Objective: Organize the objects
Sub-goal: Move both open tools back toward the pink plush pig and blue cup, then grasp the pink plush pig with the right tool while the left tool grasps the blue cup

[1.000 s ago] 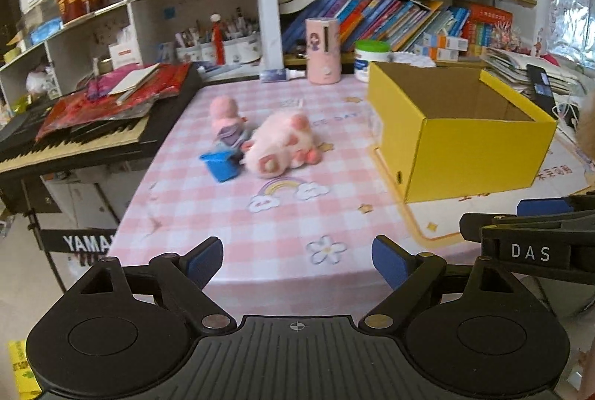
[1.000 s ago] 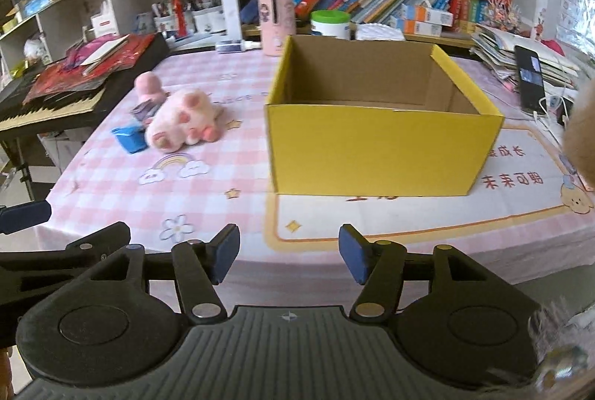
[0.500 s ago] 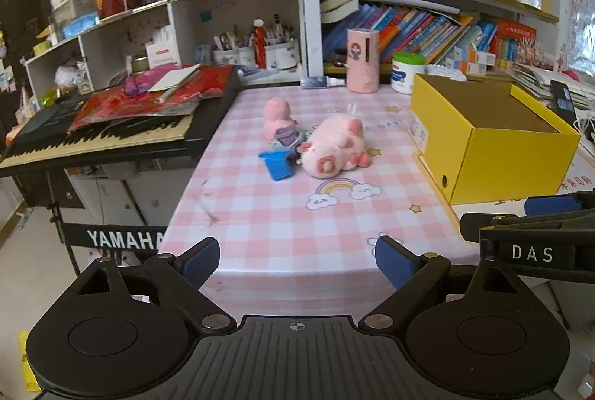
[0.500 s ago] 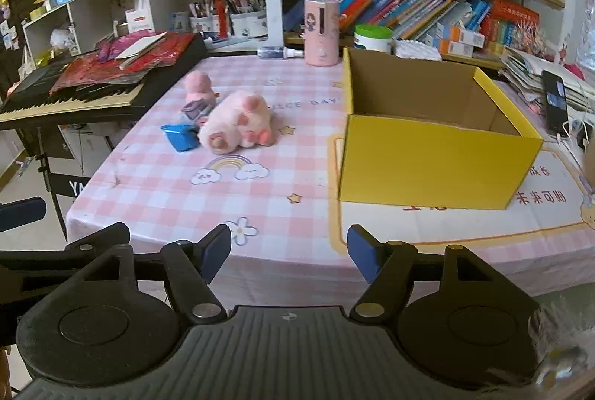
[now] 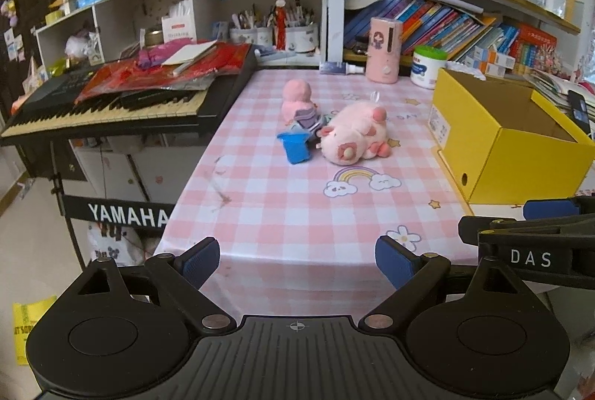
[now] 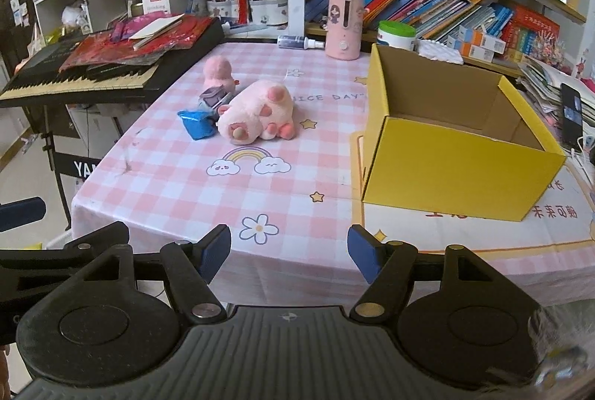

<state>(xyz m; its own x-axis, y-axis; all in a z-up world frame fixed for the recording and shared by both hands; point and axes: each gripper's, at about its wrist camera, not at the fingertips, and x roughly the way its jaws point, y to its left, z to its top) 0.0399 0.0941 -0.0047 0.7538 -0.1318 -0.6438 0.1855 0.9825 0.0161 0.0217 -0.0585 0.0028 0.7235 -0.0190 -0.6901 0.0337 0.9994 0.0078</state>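
Left wrist view: left gripper point(image 5: 297, 260) hangs off the near table edge, fingers spread wide, nothing btwn them. Pink plush pig point(image 5: 353, 138) lies on its side mid-table on the pink check cloth point(image 5: 279, 214), w/ a blue cup-like toy point(image 5: 294, 147) just beside it on the left and a small pink doll point(image 5: 297, 100) behind; a grey-purple bit sits btwn doll and pig, can't tell what. Yellow box point(image 5: 520, 154) stands open to the right, apart from the toys. Right gripper's side pokes in at far right.

Plush prob light, soft, squashy: best pinched across the body, not a foot. Blue toy looks stiff plastic, light, maybe slippery; take it by the rim.

Right wrist view: right gripper point(image 6: 289, 257) also wide apart, holding nothing, short of the table edge. Box point(image 6: 457, 169) looks empty inside as far as seen. Pig point(image 6: 256, 112) touches or nearly touches the blue toy point(image 6: 197, 125), so grabbing one may nudge the other. Keyboard point(image 6: 93, 80) w/ red papers crowds the left side; pink dispenser point(image 6: 344, 24), white jar point(image 6: 396, 35), spray bottle point(image 6: 297, 42) line the back. Path from toys to box seems open.
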